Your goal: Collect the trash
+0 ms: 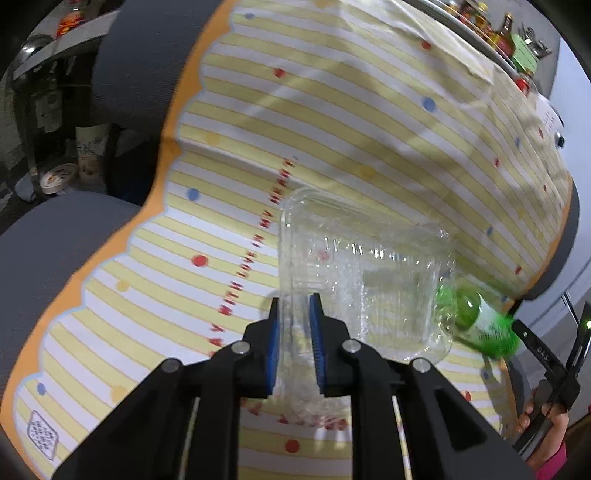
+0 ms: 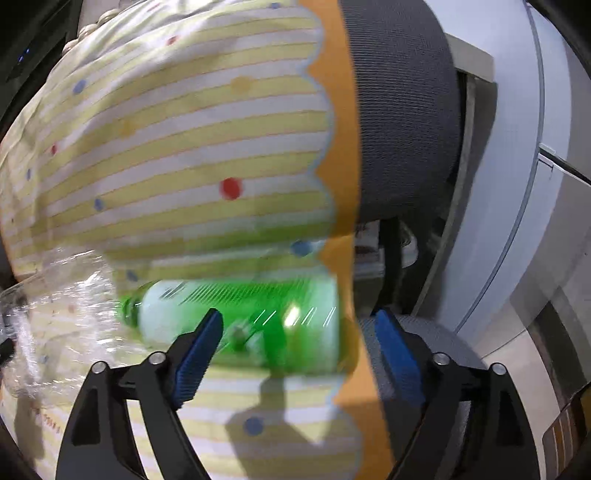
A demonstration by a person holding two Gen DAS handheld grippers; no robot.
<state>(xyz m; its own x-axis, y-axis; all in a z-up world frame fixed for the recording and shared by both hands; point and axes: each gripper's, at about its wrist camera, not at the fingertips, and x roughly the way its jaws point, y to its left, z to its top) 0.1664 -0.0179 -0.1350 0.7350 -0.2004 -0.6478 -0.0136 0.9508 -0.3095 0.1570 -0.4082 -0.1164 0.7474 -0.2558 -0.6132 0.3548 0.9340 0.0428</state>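
A clear plastic tray [image 1: 365, 273] lies tilted over the striped cloth [image 1: 332, 110], and my left gripper [image 1: 294, 300] is shut on its near rim, blue pads pinching the thin plastic. A green bottle [image 1: 476, 321] with a white label sits at the tray's right edge, blurred. In the right wrist view the same green bottle [image 2: 236, 314] lies on its side just beyond my right gripper [image 2: 298, 314], whose fingers stand wide open; the pads do not press on it. The clear tray [image 2: 55, 325] shows at the left, beside the bottle's neck.
The yellow-and-white striped cloth [image 2: 166, 147] with coloured dots and an orange scalloped border covers grey cushions [image 1: 51, 243]. A hand [image 1: 543, 421] holds the other gripper at the right edge. Cluttered shelves [image 1: 502, 33] stand behind, and white furniture [image 2: 517, 184] stands to the right.
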